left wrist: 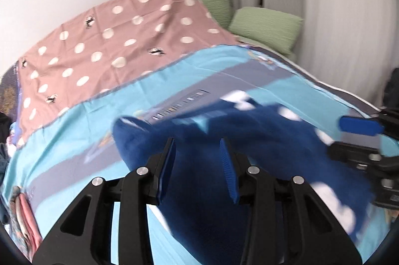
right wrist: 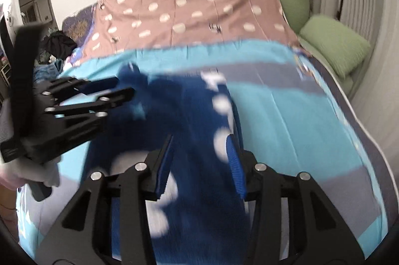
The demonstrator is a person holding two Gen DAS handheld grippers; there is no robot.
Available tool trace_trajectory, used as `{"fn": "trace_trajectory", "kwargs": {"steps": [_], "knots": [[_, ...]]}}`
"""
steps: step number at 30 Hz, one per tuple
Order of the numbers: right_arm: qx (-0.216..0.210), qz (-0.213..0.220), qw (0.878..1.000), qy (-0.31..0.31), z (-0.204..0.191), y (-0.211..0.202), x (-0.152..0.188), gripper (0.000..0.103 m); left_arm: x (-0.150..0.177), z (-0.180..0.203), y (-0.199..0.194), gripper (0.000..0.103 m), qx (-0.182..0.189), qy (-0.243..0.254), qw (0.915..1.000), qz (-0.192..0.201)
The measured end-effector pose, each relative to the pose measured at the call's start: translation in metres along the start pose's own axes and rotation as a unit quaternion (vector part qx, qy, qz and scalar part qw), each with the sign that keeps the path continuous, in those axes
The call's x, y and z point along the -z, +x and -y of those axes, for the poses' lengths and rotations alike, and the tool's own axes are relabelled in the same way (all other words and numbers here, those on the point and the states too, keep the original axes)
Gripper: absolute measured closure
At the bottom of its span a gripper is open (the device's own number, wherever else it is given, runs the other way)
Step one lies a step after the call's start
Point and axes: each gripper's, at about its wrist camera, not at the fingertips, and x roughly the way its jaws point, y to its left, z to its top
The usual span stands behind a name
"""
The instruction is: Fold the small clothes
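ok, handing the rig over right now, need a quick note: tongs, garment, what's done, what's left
Left tongs: jaws apart over the blue garment; the blur hides whether they grip it.
Right tongs: same, jaws part open over the same cloth, grip unclear.
Garment: dark blue with white spots, rumpled on the light-blue sheet of the bed, in front of the pink spotted blanket.
Done: no neat fold visible yet.
Left: spread it flat, fold it, set it down tidy.

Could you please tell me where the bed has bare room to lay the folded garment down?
Free: the turquoise sheet right of the blue garment, and the pink dotted cover behind it. Crowded: the bed's left edge, with piled clothes.
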Motion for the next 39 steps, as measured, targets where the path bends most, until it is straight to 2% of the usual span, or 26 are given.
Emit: {"fn": "trace_trajectory", "kwargs": {"steps": [2,3,4,5,7,9,12,13,15,17,18,19,20,21,22,23,26,28,29,30,31,33,36,39], "knots": [[-0.008,-0.024,1.0,0.007,0.002,0.024,-0.007,0.059,-0.002,-0.001,0.021,0.063,-0.017,0.019,0.9995,-0.017],[-0.004,-0.072,0.997,0.015,0.006,0.049,-0.002,0.058,0.005,0.0,0.045,0.063,-0.013,0.027,0.998,-0.056],[-0.012,-0.108,0.994,0.021,0.008,0.07,0.006,0.058,0.013,0.002,0.061,0.064,-0.008,0.035,0.9963,-0.079],[-0.022,-0.114,0.993,0.026,0.012,0.084,0.013,0.058,0.02,0.006,0.071,0.065,-0.018,0.048,0.9955,-0.08],[-0.038,-0.106,0.993,0.033,0.02,0.087,0.018,0.058,0.021,0.019,0.073,0.065,-0.047,0.073,0.9938,-0.07],[-0.046,-0.117,0.991,0.042,0.024,0.085,0.015,0.058,0.018,0.025,0.071,0.066,-0.055,0.098,0.9911,-0.071],[-0.042,-0.126,0.99,0.045,0.023,0.076,0.002,0.058,0.013,0.017,0.064,0.066,-0.04,0.093,0.9922,-0.072],[-0.042,-0.119,0.991,0.045,0.021,0.069,-0.006,0.059,0.011,0.014,0.06,0.066,-0.038,0.092,0.9926,-0.07],[-0.041,-0.072,0.996,0.024,0.013,0.051,-0.025,0.059,0.002,0.005,0.049,0.064,-0.034,0.084,0.9943,-0.057],[-0.031,-0.044,0.999,0.005,0.006,0.047,-0.034,0.058,-0.004,-0.003,0.039,0.064,-0.038,0.067,0.9964,-0.033],[-0.03,-0.048,0.998,0.004,0.005,0.052,-0.036,0.057,-0.006,-0.008,0.039,0.064,-0.047,0.057,0.9969,-0.025],[-0.024,-0.078,0.997,0.006,0.005,0.07,-0.034,0.057,-0.008,-0.015,0.043,0.064,-0.058,0.04,0.9972,-0.022],[-0.015,-0.113,0.993,0.011,0.005,0.09,-0.027,0.057,-0.003,-0.024,0.058,0.062,-0.067,0.022,0.9966,-0.041],[-0.011,-0.131,0.991,0.014,0.005,0.116,-0.014,0.056,0.003,-0.024,0.073,0.061,-0.068,0.026,0.9954,-0.061],[-0.006,-0.117,0.993,0.004,0.003,0.123,-0.008,0.056,0.016,-0.018,0.091,0.06,-0.081,0.05,0.993,-0.07],[0.002,-0.111,0.994,-0.004,0.0,0.122,-0.007,0.056,0.02,-0.014,0.093,0.061,-0.087,0.059,0.9929,-0.056],[0.022,-0.098,0.995,-0.015,-0.007,0.109,-0.01,0.056,0.012,-0.002,0.092,0.061,-0.111,0.084,0.9879,-0.068],[0.03,-0.079,0.996,-0.01,-0.007,0.09,-0.005,0.056,0.01,-0.003,0.084,0.061,-0.11,0.089,0.9881,-0.061],[0.041,-0.069,0.997,-0.009,-0.007,0.076,-0.001,0.056,0.01,-0.006,0.077,0.061,-0.104,0.079,0.99,-0.054],[0.055,-0.059,0.997,-0.013,-0.008,0.062,0.002,0.052,0.011,-0.012,0.067,0.061,-0.093,0.063,0.9927,-0.044],[0.08,-0.042,0.996,-0.026,-0.012,0.042,0.007,0.044,0.013,-0.018,0.054,0.06,-0.08,0.039,0.9953,-0.036],[0.102,-0.018,0.994,-0.045,-0.019,0.012,0.018,0.04,0.016,-0.025,0.035,0.06,-0.059,0.01,0.998,-0.022],[0.093,-0.013,0.995,-0.037,-0.02,-0.022,0.034,0.038,0.026,-0.021,-0.002,0.058,-0.027,-0.011,0.9995,0.01],[0.097,-0.018,0.995,-0.021,-0.018,-0.04,0.05,0.037,0.038,-0.002,-0.03,0.053,-0.002,0.001,0.9997,0.026]]}}
